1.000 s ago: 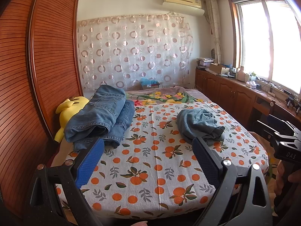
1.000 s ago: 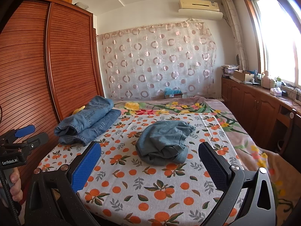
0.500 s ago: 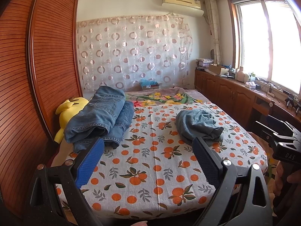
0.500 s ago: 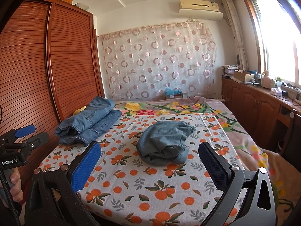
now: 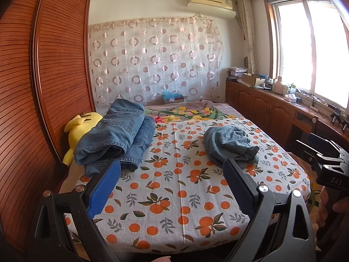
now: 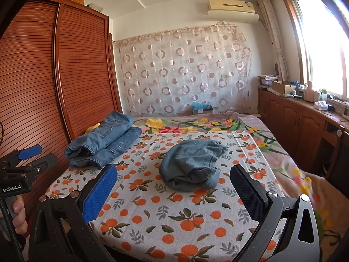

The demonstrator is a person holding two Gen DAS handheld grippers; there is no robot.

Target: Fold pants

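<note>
crumpled pants sit in a loose grey-blue heap on the bed, right of centre on the orange-print sheet, touching nothing else. from my right gripper i see them straight ahead, just past the fingertips, the two pads spread wide with only sheet between them. my left gripper is spread just as wide and holds nothing; from its camera the heap lies ahead and to the right, partly behind the right finger. at the bed's left edge a stack of folded jeans rests by the slatted wooden wardrobe, one pair on top of another, and a yellow plush toy pokes out behind it, against the wardrobe. a floral blanket covers the far end of the bed below the ring-patterned curtain. along the window wall a wooden counter carries boxes and bottles, too small for me to name for sure. in the left view, a hand grips the other gripper's handle at the right edge.
</note>
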